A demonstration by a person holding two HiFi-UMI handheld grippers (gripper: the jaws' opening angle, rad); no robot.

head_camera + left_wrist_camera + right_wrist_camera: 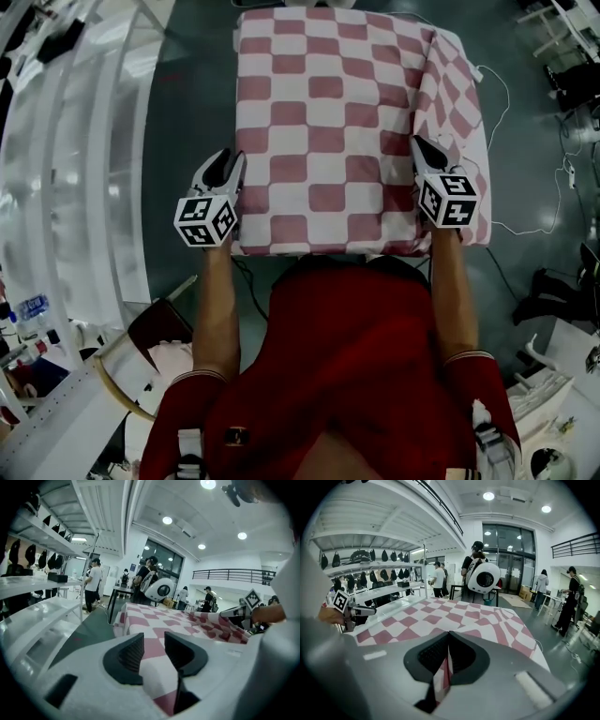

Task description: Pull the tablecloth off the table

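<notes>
Red-and-white checked tablecloth (337, 122) draped over the table, its right side rucked. Left gripper (228, 167) at the cloth's near-left corner — jaws spread, fabric lying loose between them. Right gripper (424, 150) at the cloth's near-right edge — jaws pinching a fold.

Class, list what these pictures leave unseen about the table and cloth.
Table under the tablecloth: covered by it in every view.
Cloth's near overhang, head view: partly behind the person's red shirt.
Cloth pinched in the right gripper, right gripper view: hidden between its shut jaws.
</notes>
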